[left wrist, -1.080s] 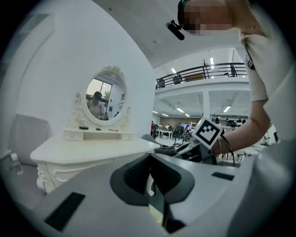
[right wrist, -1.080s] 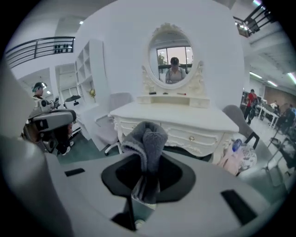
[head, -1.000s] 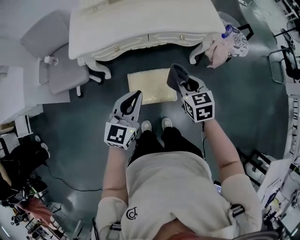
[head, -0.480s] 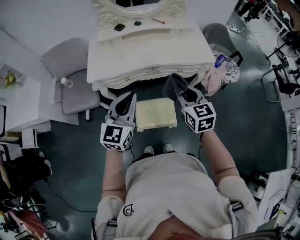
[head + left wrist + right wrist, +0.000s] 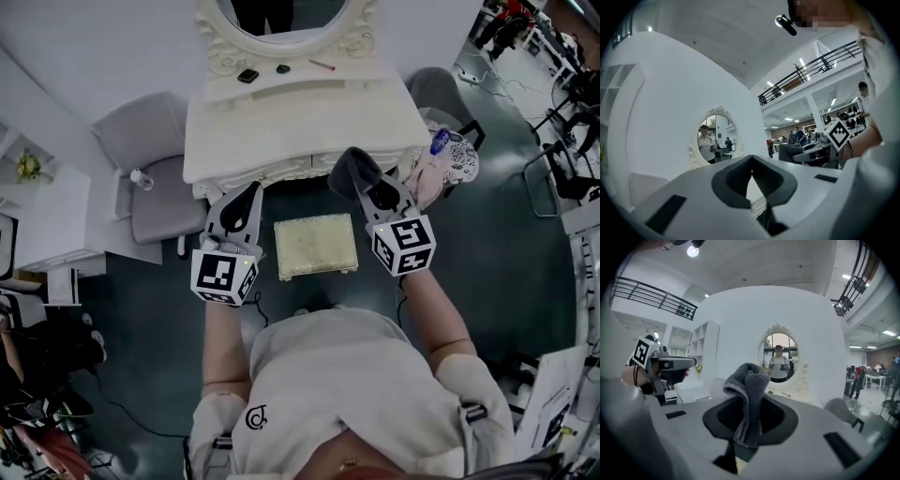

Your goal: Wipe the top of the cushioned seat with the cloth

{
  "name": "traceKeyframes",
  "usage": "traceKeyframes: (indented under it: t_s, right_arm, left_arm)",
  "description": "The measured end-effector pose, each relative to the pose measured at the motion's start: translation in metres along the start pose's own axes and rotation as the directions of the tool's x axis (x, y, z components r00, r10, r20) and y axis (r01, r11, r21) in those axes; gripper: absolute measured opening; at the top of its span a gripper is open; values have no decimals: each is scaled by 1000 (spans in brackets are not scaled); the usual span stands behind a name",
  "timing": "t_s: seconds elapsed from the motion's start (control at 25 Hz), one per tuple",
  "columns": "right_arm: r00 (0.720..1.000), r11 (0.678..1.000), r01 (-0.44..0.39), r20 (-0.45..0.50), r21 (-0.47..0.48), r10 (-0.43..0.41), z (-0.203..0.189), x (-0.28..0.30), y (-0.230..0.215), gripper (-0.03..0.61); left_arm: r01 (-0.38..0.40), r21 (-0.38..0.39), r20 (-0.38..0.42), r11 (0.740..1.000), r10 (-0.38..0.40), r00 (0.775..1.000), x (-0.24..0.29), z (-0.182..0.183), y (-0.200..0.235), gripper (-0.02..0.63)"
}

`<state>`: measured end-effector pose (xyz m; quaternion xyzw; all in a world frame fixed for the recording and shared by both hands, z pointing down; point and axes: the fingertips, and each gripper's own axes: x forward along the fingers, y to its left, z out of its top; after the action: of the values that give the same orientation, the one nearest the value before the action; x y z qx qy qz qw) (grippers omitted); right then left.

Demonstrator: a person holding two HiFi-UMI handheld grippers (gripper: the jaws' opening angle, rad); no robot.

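My right claw [image 5: 364, 185] clamps the grey cloth [image 5: 348, 169], raised well above the cushioned seat [image 5: 316, 246]; my left claw [image 5: 252, 191] hangs pressed together, empty; best lower the cloth flat, then sweep evenly.

The dark floor [image 5: 141, 309] carries the cushioned seat [image 5: 316, 246] between the left gripper [image 5: 247, 199] and right gripper [image 5: 367, 184], with a white dressing table [image 5: 300, 127] just beyond both.

Lab hall staging a dressing corner: vanity surface [image 5: 300, 127], oval mirror [image 5: 286, 17] beyond left tongs [image 5: 253, 190] and right tongs [image 5: 367, 190]; mezzanine railing [image 5: 811, 70] overhead.
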<state>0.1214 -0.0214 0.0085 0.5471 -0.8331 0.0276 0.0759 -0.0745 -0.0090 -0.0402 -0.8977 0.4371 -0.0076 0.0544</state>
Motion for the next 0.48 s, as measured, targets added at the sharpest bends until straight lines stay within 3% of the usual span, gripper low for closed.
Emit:
traceKeyframes:
  t_s: [0.24,0.48]
  right_arm:
    - [999,999,5,35,-53,-3,-1,6,12,72]
    - [1000,999,-8,25,-42,9,-7,6,21,67]
  left_arm:
    - [7,1,-24,1000,-7,1000,-1,-10,1,14]
    - [-3,1,-26,1000,3,1000,-9,-10,2,14]
